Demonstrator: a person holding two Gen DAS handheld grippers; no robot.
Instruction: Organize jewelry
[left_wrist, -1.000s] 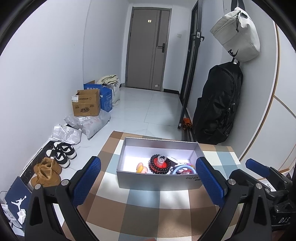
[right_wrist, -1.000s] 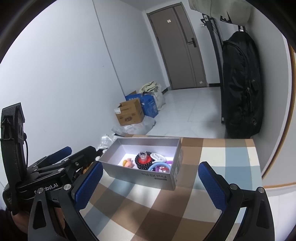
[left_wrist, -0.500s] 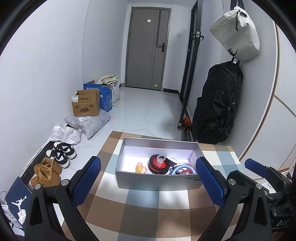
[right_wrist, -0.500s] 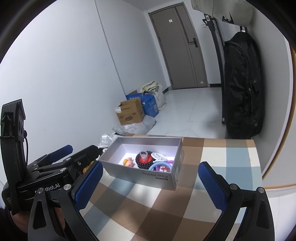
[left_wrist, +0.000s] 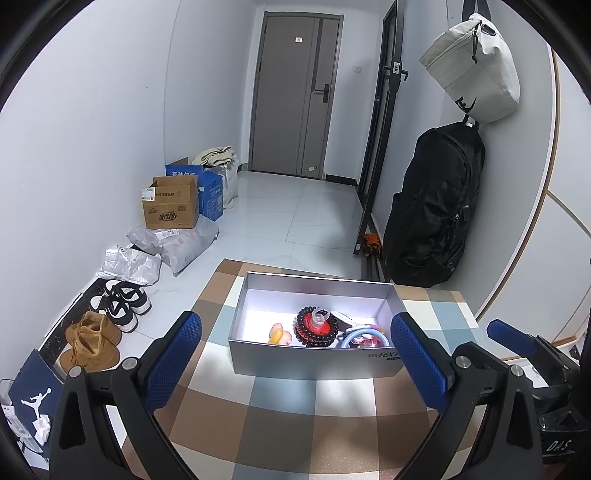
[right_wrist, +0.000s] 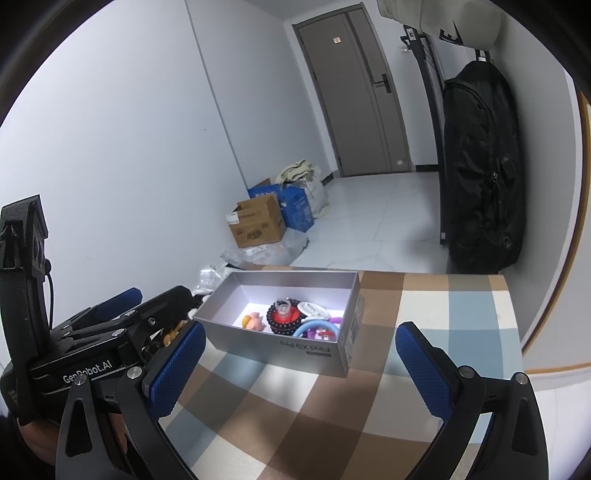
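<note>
A silver open box (left_wrist: 314, 360) (right_wrist: 280, 345) stands on the checked tablecloth (left_wrist: 280, 406) (right_wrist: 332, 398). Inside lie a dark red bead bracelet (left_wrist: 317, 326) (right_wrist: 285, 317), a small orange figure (left_wrist: 279, 334) (right_wrist: 253, 320), a blue ring (left_wrist: 364, 336) (right_wrist: 314, 326) and a white piece (right_wrist: 312, 308). My left gripper (left_wrist: 295, 362) is open, held back from the box's near wall, with nothing between its blue pads. My right gripper (right_wrist: 299, 367) is open too, near the box's front right corner. The left gripper (right_wrist: 110, 332) shows at the left of the right wrist view.
The table's far edge is just behind the box. On the floor at left lie shoes (left_wrist: 118, 301), plastic bags (left_wrist: 173, 242) and cardboard boxes (left_wrist: 170, 206) (right_wrist: 256, 225). A black backpack (left_wrist: 436, 206) (right_wrist: 480, 166) hangs on the right wall beside a grey door (left_wrist: 291, 96).
Both grippers have shifted only slightly; the box sits a little nearer and lower in the views. Both stay open with nothing in them.
</note>
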